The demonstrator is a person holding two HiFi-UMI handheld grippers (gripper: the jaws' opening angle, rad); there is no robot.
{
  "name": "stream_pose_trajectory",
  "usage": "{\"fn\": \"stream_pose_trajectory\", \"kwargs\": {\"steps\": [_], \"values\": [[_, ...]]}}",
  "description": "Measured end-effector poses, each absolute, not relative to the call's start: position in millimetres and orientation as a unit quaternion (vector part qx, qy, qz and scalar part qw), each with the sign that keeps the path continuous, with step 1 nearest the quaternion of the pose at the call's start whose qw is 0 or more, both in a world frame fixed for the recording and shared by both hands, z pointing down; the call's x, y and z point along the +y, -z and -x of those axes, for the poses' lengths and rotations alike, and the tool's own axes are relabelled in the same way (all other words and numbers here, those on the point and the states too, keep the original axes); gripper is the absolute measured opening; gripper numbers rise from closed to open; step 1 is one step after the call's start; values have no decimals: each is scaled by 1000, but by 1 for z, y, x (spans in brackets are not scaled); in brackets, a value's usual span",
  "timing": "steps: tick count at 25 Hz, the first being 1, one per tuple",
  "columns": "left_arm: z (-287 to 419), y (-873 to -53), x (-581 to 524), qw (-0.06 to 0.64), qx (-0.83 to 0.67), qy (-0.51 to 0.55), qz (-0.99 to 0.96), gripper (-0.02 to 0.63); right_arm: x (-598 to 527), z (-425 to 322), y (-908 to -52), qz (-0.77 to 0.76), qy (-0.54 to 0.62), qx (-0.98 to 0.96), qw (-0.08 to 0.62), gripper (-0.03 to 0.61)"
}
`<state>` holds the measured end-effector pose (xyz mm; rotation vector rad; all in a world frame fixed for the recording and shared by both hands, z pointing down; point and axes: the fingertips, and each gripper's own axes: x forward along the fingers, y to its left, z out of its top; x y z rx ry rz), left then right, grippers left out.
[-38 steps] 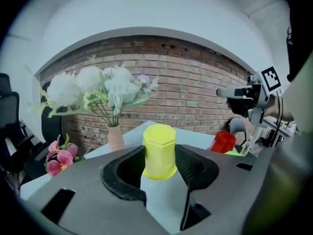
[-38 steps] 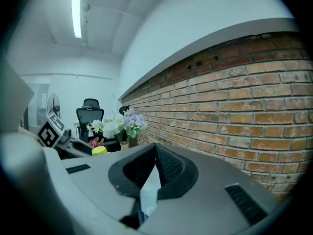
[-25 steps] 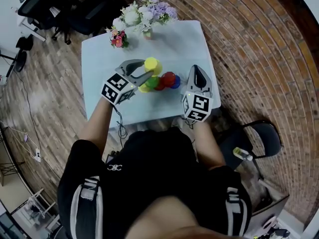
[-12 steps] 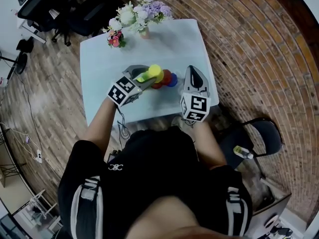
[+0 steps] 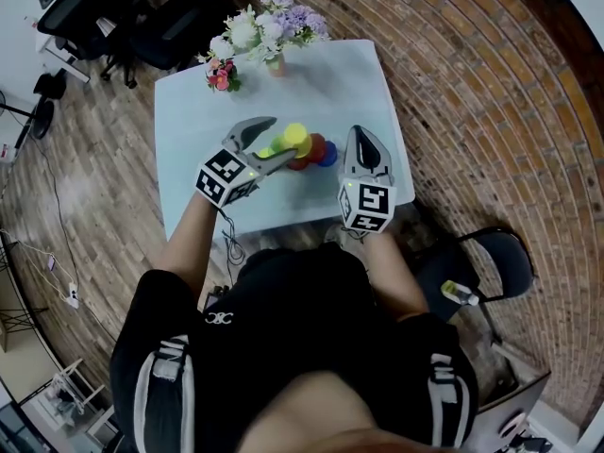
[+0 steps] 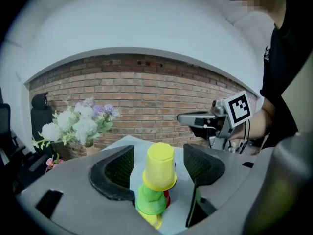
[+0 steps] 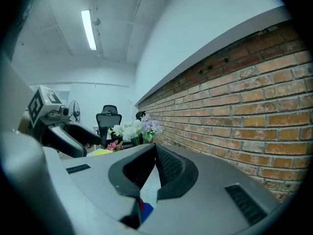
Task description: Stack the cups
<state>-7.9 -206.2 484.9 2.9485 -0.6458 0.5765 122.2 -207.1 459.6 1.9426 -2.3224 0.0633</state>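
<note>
In the head view, a pale worktop is seen from above, with a bunch of white and purple flowers set at its far edge. Near the middle of the worktop a yellow cup is seen uppermost on a green cup, and a red cup and a blue cup are placed just beside them on the right. The left gripper is held at the stack from the left, and its jaws are spread to either side of the yellow and green cups. The right gripper is held just right of the blue cup, apart from it. In the left gripper view, the upturned yellow cup is seen seated on the upturned green cup, which is itself seated on a second yellow cup; a sliver of the red cup is shown behind. The stack stands between the jaws, which have just been opening; neither pad is pressed on a cup, and a gap is left on both sides. The right gripper is seen beyond, before a brick wall. In the right gripper view, the jaws are pressed together with nothing between them, and small patches of red and blue are glimpsed beneath them.
</note>
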Motion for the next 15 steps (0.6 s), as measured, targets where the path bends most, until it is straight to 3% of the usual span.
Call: {"fn": "stream_pose_trajectory", "kwargs": {"steps": [6, 8, 12, 15], "values": [[36, -436, -205, 19, -298, -113, -948, 275, -218, -106, -434, -625, 3, -780, 33, 0], [50, -422, -207, 10, -347, -87, -934, 221, -222, -100, -424, -617, 9, -787, 22, 0], [83, -407, -209, 0, -450, -65, -891, 48, -232, -90, -409, -596, 10, -803, 4, 0], [99, -408, -206, -3, -494, -75, -866, 5, -238, -85, -404, -584, 2, -812, 0, 0]]}}
